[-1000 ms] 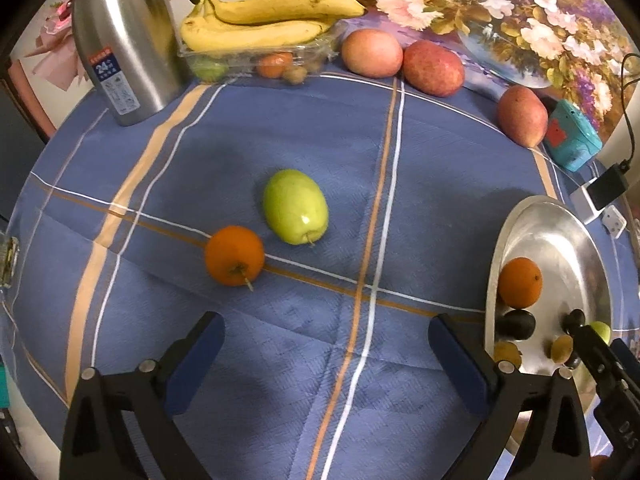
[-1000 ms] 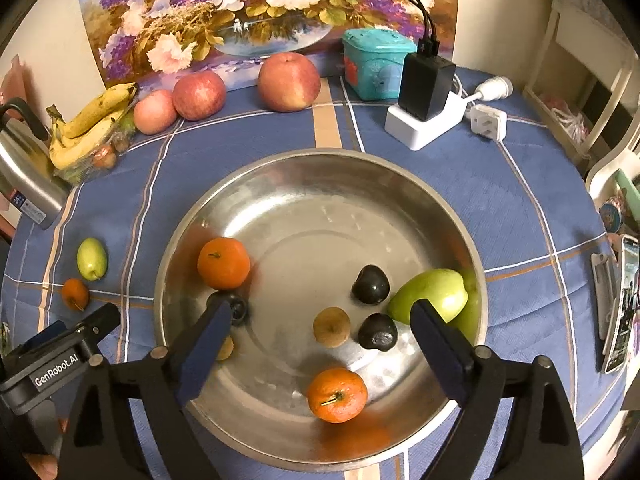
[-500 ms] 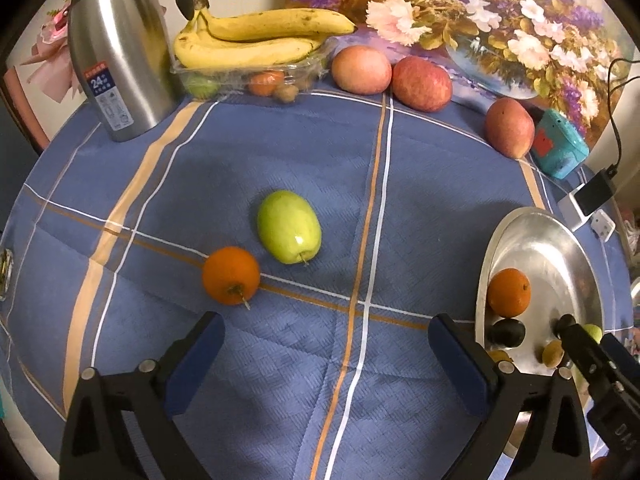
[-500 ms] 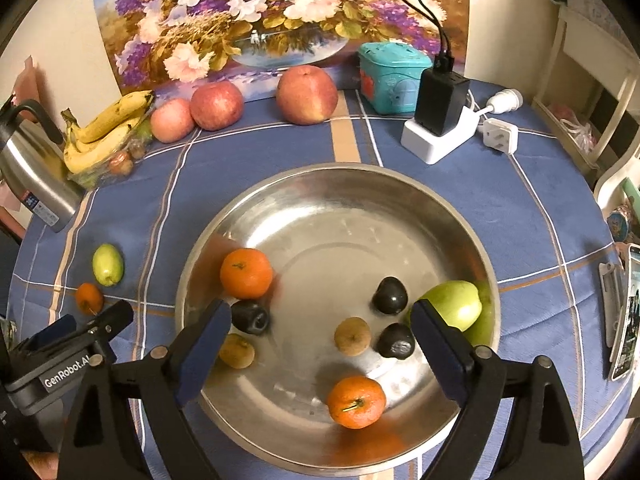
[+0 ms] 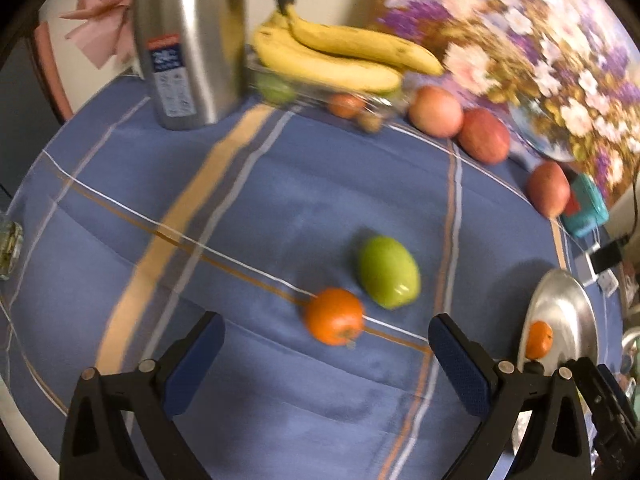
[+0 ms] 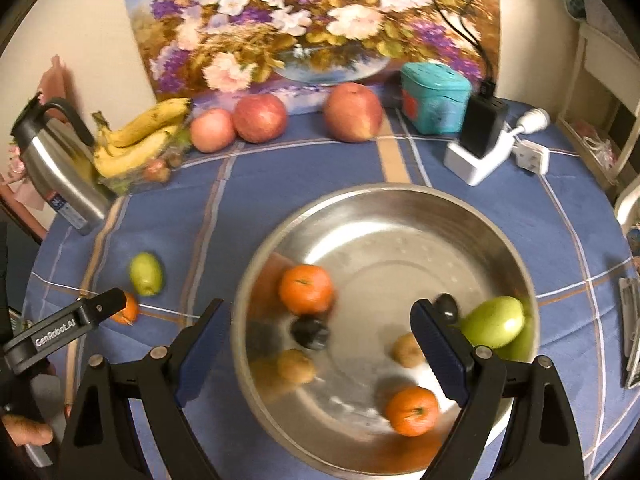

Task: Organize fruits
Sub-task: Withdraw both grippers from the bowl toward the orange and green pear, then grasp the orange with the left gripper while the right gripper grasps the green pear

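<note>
Tablecloth [image 5: 280, 184] blurred; bowl [image 5: 576, 300] perhaps half cut off.

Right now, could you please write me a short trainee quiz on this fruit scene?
1. True or false: the left gripper holds the orange.
2. How many oranges lie in the bowl?
3. What lies beside the orange on the cloth: A) banana B) green fruit C) kettle?

Key: 1 false, both grippers are open and empty; 2 two, the second nearer the right gripper; 3 B.
</note>
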